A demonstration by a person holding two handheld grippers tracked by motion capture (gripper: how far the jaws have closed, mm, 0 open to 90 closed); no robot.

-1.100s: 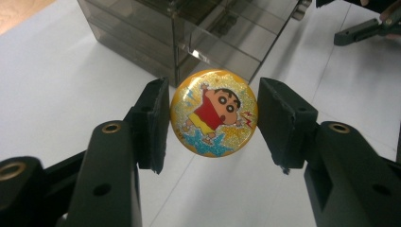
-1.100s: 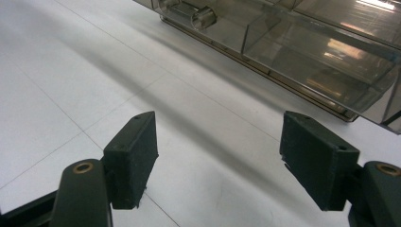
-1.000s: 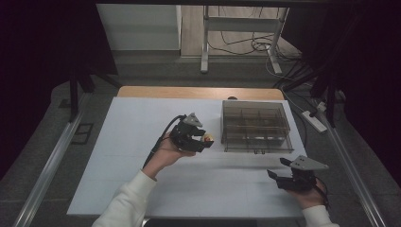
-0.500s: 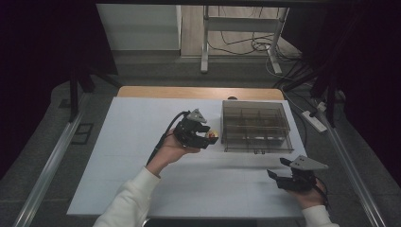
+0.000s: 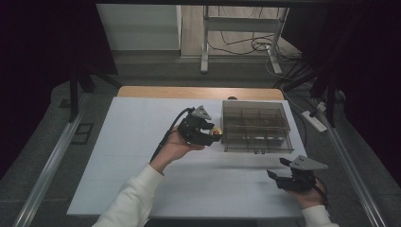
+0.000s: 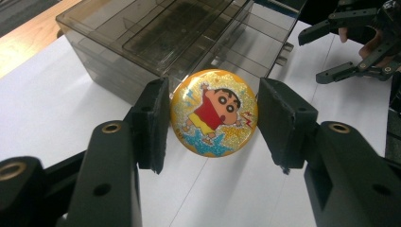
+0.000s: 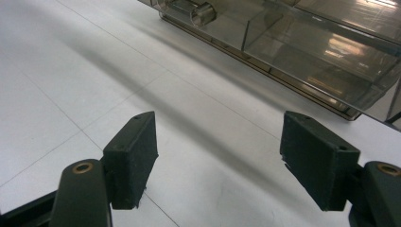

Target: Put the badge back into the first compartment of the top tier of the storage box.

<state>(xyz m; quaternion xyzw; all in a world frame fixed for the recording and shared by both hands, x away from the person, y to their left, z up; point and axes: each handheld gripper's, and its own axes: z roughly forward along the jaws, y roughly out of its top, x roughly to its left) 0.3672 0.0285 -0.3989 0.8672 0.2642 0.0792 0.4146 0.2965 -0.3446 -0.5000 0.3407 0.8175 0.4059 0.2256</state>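
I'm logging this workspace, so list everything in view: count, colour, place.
round badge: one, gold glitter with a cartoon figure in red, held between the left tongs' pads
compartment box: one, smoky clear plastic, lid closed, right rear of the table
table: one, white top with a wooden far edge
power strip: one, white, on the floor right of the table
left tongs: one, black, beside the box's left wall
right tongs: one, black, open, near the front right, nothing between the pads

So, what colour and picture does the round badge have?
The badge is glittery gold-yellow with a cartoon boy in a red shirt; the left gripper view shows it best.
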